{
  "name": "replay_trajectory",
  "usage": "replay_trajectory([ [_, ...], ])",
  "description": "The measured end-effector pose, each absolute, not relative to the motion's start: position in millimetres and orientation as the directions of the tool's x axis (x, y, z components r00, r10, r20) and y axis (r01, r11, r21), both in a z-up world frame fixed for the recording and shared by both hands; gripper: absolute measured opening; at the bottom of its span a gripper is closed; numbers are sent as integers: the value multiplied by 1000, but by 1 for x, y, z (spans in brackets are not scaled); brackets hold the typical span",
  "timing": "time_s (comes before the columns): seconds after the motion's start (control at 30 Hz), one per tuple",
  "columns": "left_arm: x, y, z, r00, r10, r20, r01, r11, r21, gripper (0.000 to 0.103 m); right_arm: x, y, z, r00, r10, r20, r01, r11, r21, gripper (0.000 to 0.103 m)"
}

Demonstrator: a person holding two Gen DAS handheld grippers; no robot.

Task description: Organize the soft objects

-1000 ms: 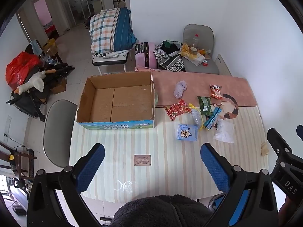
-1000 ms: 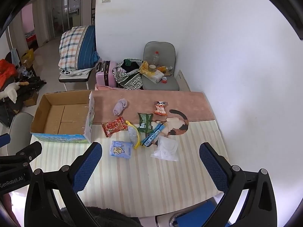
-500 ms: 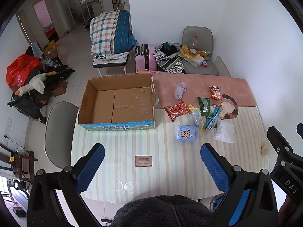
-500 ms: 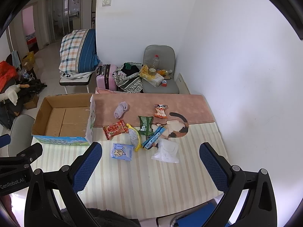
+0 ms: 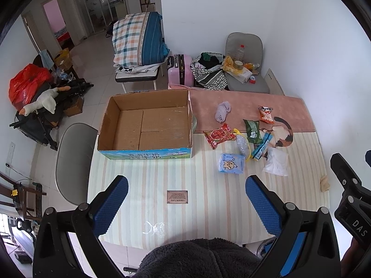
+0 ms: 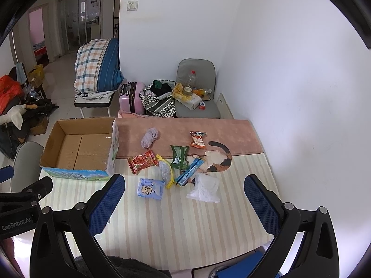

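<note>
Jaws wide and empty on both the left gripper (image 5: 186,205) and right gripper (image 6: 184,202), held level above the table (image 6: 176,227).

Open brown cardboard box (image 5: 148,125) sat empty, left on striped table. Right of it lay scattered: bundled lilac sock (image 5: 222,111), red snack packet (image 5: 219,135), green packet (image 5: 252,128), orange packet (image 5: 265,114), blue tissue pack (image 5: 230,166), crumpled white plastic bag (image 5: 277,164).

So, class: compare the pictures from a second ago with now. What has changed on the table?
Only the viewpoint: both cameras rose slightly. Left tool and right tool remain open, holding nothing. The cardboard box, purple sock and snack packets lie unmoved.
</note>
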State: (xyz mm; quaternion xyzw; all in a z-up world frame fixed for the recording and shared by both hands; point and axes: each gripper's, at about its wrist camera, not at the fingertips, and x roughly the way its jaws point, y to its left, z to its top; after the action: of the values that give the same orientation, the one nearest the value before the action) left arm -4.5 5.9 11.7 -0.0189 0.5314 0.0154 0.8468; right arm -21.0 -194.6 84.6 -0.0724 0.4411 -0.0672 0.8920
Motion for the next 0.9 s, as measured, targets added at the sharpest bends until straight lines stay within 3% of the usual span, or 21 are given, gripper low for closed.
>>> replay_trajectory([
  [0.9,6,4,12,439,17,-899,-54,999,-8,103,-15,-189,83,605,-178,-776,45,981,-190,103],
])
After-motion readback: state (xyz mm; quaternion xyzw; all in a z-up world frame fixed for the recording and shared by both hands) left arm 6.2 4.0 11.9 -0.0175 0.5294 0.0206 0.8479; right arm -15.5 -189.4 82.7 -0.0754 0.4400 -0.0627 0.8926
